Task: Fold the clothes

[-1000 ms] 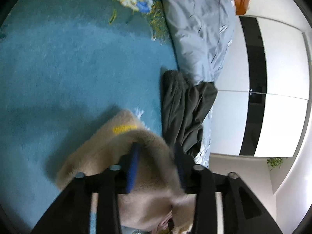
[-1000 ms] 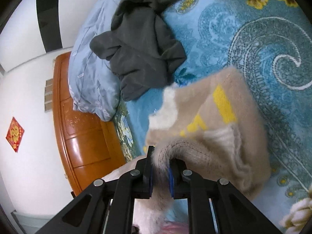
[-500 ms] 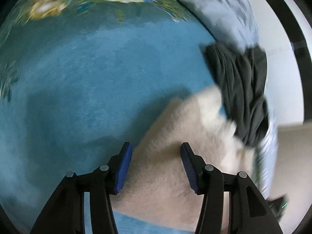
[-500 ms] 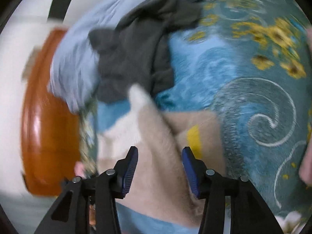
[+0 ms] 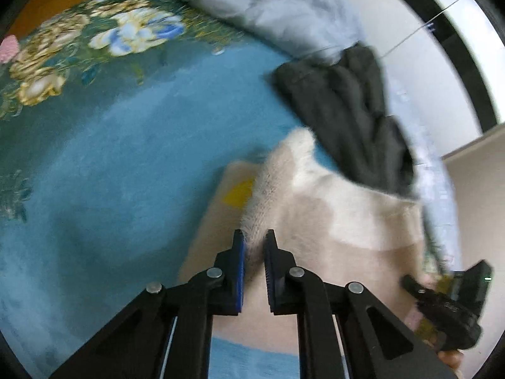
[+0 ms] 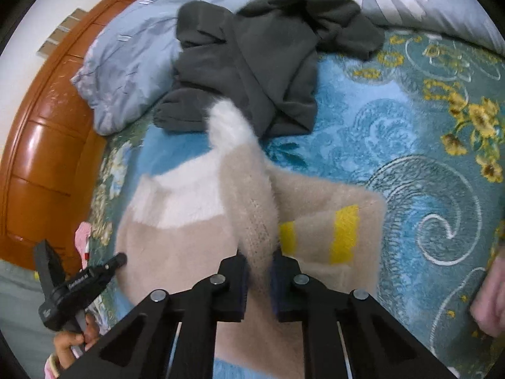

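Both our left tool and right tool pinch the sweater; a dark garment and quilt lie just beyond it.

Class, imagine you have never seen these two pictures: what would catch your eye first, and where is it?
The fuzzy beige sweater with yellow stripes, spread on the blue floral bedspread, its sleeve pinched in the right gripper; the left gripper grips a fold of it too. Beyond lies a crumpled dark grey garment, partly on the pale blue quilt.
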### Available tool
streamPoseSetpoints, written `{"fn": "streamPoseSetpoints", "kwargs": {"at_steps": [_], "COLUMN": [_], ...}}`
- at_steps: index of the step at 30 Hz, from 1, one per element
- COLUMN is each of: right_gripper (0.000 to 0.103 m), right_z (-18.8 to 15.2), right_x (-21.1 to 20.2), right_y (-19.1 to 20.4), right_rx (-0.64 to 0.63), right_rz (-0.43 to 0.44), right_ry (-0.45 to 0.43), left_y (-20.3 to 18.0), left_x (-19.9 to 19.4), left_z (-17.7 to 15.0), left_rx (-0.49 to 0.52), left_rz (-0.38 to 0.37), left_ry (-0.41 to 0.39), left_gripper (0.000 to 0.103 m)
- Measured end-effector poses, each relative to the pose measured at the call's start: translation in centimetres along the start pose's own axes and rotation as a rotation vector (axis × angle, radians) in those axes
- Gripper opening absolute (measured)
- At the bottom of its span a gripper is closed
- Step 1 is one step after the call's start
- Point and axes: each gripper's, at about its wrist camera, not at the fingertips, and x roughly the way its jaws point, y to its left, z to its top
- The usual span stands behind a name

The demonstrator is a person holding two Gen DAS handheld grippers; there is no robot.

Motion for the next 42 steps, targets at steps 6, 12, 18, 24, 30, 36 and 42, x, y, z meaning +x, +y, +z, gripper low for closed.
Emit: {"fn": "streamPoseSetpoints", "kwargs": {"at_steps": [6, 12, 18, 24, 30, 36, 42], "right_gripper": [0.012, 0.012, 0.016, 0.054, 0.068, 0.072, 0.07], "right_z": [-1.8, -3.8, -3.7, -4.0, -4.7, -4.7, -4.5], "right_x": [-1.3, 1.3, 0.7, 0.2, 1.6, 2.9, 3.0], "right_y": [-2.4, -4.2, -3.6, -4.7, -7.1, -8.3, -8.1], "right_rx": [0.094, 0.156, 0.134, 0.137, 0.235, 0.3, 0.309], "right_rz": [0.026, -0.026, -0.016, -0.083, 0.001, 0.08, 0.08], "right_ry": [0.019, 0.087, 0.078, 0.018, 0.046, 0.053, 0.047], "left_y": [1.8, 3.0, 3.1, 2.8, 4.2, 5.4, 6.5], "left_x": [1.7, 4.1, 3.6, 5.2, 6.0, 7.4, 8.0], "left_z": [-0.1, -0.2, 0.0, 0.2, 1.2, 1.5, 1.6], "left_rx": [-0.088, -0.134, -0.143, -0.101, -0.135, -0.189, -0.243], "left_rz": [0.05, 0.117, 0.1, 0.14, 0.091, 0.024, -0.043], "left_ry": [0.089, 0.189, 0.174, 0.221, 0.187, 0.214, 0.239], "left_gripper": [0.011, 0.011, 0.017, 0.052, 0.062, 0.071, 0.071]}}
